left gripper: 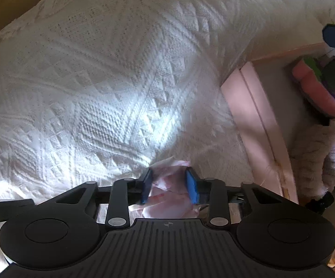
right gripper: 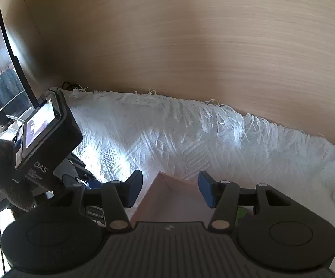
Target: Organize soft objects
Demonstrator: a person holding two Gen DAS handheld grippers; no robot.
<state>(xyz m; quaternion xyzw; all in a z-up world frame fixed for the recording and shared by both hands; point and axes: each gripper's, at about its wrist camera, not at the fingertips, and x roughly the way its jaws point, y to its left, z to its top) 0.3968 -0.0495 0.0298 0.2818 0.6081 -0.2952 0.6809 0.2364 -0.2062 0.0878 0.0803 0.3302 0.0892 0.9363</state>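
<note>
Left side first: left gripper (left gripper: 169, 186) points down at the bed, onto the white knit bedspread (left gripper: 98, 88). Its blue fingers (left gripper: 147, 185) sit either side of a crumpled pale pink cloth (left gripper: 167, 199) that lies on the bedspread right under the tool. Fingers look to be touching the folds, but whether they are actually clamped I cannot tell; they are partway apart, cloth bunched between.

Cloth reads as thin, light, limp, maybe a little slick. It will sag and slip, not break. Best hold is on a bunched fold in the middle, not a loose edge.

Moving right: pink box (left gripper: 255, 115) stands beside the cloth, rim open, already holding soft things: a pink and green plush item (left gripper: 315, 85) and a fluffy beige piece (left gripper: 315, 153). Likely the drop spot, my guess.

Far right: right gripper (right gripper: 170, 188) hovers at the box corner (right gripper: 167, 199), fingers apart, nothing between the pads, box corner just below them. Wooden headboard (right gripper: 190, 46) behind the bedspread fringe.
</note>
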